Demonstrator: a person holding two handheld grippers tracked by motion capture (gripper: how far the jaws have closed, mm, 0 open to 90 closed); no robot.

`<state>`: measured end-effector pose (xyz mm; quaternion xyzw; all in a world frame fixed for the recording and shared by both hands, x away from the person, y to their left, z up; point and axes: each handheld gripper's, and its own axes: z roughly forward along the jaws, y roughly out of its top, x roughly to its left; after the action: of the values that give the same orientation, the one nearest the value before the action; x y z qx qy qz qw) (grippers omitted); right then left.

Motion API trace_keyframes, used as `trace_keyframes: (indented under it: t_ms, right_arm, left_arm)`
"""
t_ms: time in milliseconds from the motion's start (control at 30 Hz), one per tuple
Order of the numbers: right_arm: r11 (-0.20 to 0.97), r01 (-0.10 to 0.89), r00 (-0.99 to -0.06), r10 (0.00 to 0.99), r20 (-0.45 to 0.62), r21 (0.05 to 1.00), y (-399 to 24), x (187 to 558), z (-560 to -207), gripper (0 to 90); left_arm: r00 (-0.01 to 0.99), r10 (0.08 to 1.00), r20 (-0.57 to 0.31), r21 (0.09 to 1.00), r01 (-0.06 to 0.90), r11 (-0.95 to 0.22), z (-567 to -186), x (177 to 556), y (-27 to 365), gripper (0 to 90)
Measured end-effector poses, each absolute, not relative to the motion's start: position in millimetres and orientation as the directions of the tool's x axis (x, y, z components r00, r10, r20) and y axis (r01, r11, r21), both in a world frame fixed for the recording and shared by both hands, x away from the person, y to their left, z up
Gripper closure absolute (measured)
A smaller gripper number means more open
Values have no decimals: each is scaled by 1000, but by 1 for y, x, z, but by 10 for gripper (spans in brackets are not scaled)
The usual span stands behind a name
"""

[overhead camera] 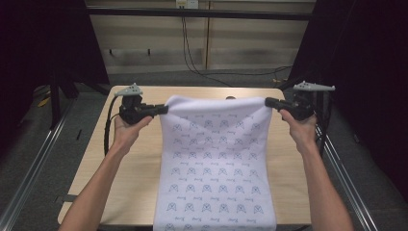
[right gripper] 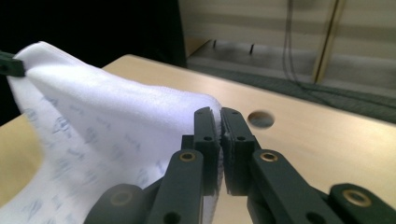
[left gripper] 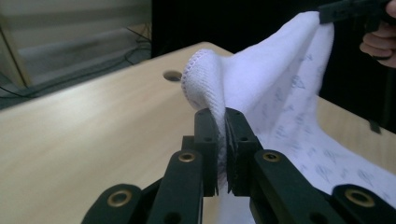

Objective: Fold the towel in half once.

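A pale wooden bench (overhead camera: pixel 130 159) with a round hole (left gripper: pixel 173 75) near its far edge stands on grey floor, beige wall panels and trailing cables behind, darkness at both sides. The white towel (overhead camera: pixel 216 163) carries rows of small blue-grey emblems (the tiny lettering under each is too small to read). Both forearms reach forward and hold the towel's far edge raised above the bench, the left gripper (left gripper: pixel 222 140) clamped on one corner, the right gripper (right gripper: pixel 220 140) on the other, while the rest drapes over the near edge.
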<state>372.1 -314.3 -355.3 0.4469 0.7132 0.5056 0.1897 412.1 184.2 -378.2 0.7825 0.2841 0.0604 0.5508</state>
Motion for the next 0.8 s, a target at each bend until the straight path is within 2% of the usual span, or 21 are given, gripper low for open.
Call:
trace_keyframes:
  t_ms: [167,233,333,467,567,667,767,800]
  right_arm:
    - [105,447,-568,801,191,888,-320,336,-370,862]
    - [101,439,-585,787,198,893,-322,316,-373,861]
    - [127,444,-605,773,192,887,-321,283,-378,861]
    - [154,454,-606,776,177,877,-320,238,-381,862]
    - [194,478,-611,774,166,857,-319,209,-387,862]
    - [227,536,-611,769,189,813,-314,189,-409,862]
    - [274,602,-611,763,212,750,-305,182,-439,862]
    - [283,618,-609,762,220,733,-304,182,-449,861]
  left_arm:
    - [840,494,-223,888,384,-252,-394,376,189,852]
    - [842,479,-249,895,389,-218,-400,357,194,854]
    - [853,452,-262,878,405,-255,-409,328,195,854]
    - [874,430,-226,876,376,-302,-407,292,194,854]
    - [867,427,-255,850,412,-328,-417,273,196,854]
    - [854,432,-290,804,463,-374,-440,263,197,853]
    - [852,416,-319,729,501,-467,-463,264,195,843]
    - [842,436,-317,717,514,-471,-469,264,194,840]
